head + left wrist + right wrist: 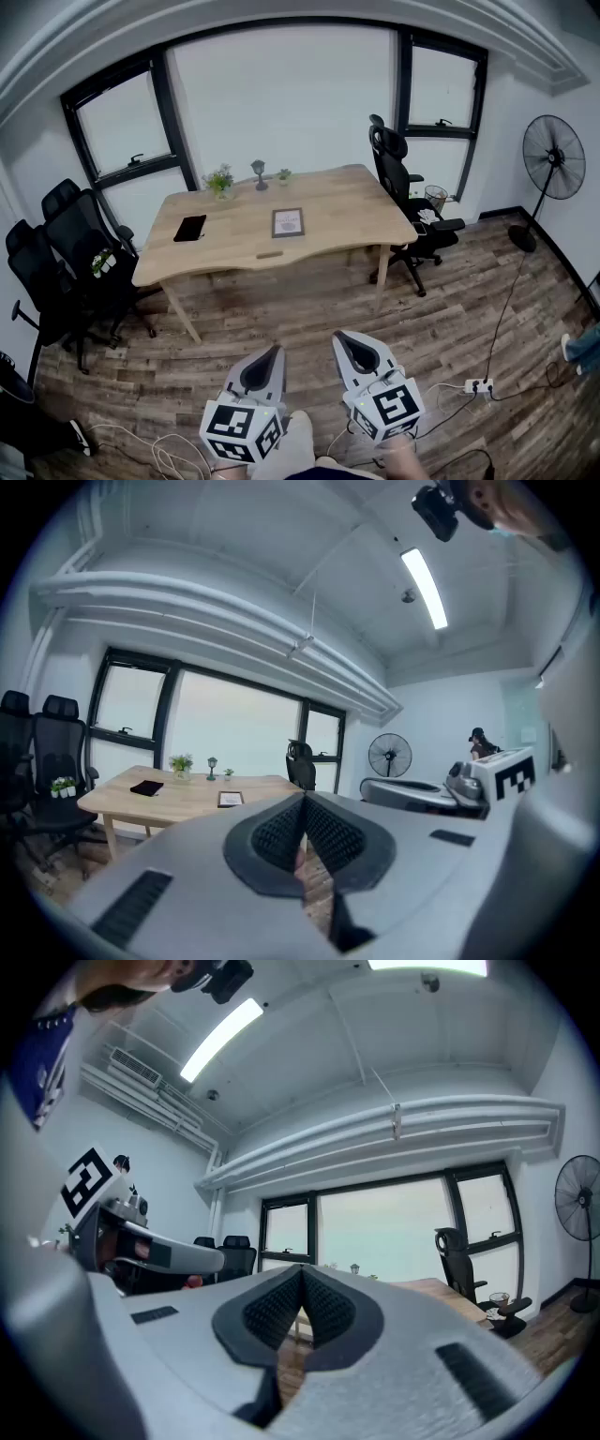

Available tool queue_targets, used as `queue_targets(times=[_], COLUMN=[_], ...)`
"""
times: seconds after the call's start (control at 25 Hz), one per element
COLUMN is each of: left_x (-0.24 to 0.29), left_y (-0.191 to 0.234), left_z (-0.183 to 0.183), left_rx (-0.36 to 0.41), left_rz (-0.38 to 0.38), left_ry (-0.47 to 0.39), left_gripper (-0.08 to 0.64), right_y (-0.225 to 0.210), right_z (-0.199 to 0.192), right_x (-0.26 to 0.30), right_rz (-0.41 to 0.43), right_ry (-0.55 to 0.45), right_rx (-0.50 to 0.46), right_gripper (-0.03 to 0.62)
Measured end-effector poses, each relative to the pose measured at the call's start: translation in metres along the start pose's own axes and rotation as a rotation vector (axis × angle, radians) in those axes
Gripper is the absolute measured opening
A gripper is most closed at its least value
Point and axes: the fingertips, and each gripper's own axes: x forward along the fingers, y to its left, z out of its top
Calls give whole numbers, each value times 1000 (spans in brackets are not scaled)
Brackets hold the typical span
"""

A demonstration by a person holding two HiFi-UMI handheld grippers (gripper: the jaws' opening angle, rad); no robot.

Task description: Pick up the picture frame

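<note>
I hold the left gripper (270, 361) and the right gripper (349, 347) low in front of me over the wood-plank floor, side by side. Each has its fingers (279, 836) pressed together with nothing between them; the right pair (277, 1309) shows the same closed seam. The dark-rimmed rectangular picture frame (288, 222) lies flat on the light wooden surface (347, 202), at 12 o'clock from both grippers and well apart from them, with a stretch of bare floor between us. It sits near the middle of the surface, close to the edge that faces me. Its long axis runs from 12 to 6 o'clock in the head view, almost straight away from me, so one short edge points my way. In the left gripper view the frame (230, 799) shows at about 10 o'clock from the closed tips, small and far. The right gripper view shows only a strip of the surface at 3 o'clock, and I cannot pick the frame out there. I judge the left gripper a little more in line with the frame, though neither is truly nearer. A flat black rectangular object (189, 228) lies at 9 o'clock of the frame, apart from it. I would need to close the whole gap and spread the fingers before any grasp.
</note>
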Motion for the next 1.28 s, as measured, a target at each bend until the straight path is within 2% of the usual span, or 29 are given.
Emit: queue_targets(times=[0.28, 0.48, 1.28], left_x=[26, 46, 120], left_y=[13, 32, 101], left_z=[1, 6, 26], left_rx=[-1, -8, -30], left_rz=[-19, -33, -64], left_ry=[1, 0, 6], left_gripper=[5, 5, 5], right_y=[-11, -16, -50], right_z=[-1, -8, -16], right_x=[23, 48, 150], right_rz=[-9, -17, -32], right_ry=[-15, 5, 25], right_rx=[12, -21, 5], right_gripper=[0, 0, 0])
